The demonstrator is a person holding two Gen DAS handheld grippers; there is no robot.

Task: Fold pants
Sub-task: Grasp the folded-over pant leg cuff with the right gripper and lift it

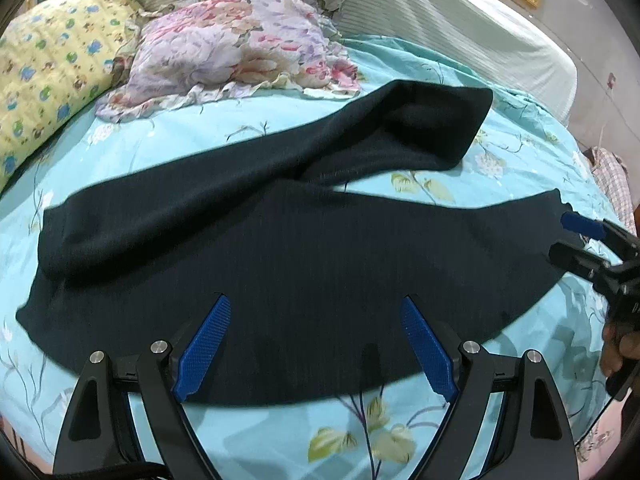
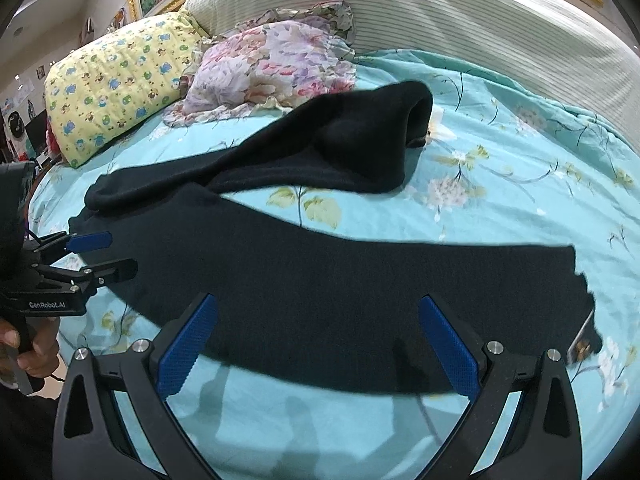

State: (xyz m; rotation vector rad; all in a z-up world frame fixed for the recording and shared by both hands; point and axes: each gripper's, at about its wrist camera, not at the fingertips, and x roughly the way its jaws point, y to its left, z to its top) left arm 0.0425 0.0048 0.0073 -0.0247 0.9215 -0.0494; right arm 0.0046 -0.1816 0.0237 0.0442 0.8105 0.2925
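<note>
Dark navy pants [image 1: 280,248] lie spread on the bed, one leg flat along the near side, the other bunched and angled toward the pillows; they also show in the right wrist view [image 2: 320,280]. My left gripper [image 1: 316,304] is open and empty, hovering over the near leg's lower edge. My right gripper [image 2: 318,304] is open and empty over the same leg further right. Each gripper shows in the other's view: the right one [image 1: 560,236] at the leg's right end, the left one [image 2: 120,254] at the left end.
The bed has a turquoise floral sheet [image 1: 360,432]. A pink floral pillow [image 1: 240,44] and a yellow patterned pillow [image 1: 48,76] lie at the head, by a striped headboard [image 2: 440,12]. A small tag or card [image 2: 582,340] lies by the pants' right end.
</note>
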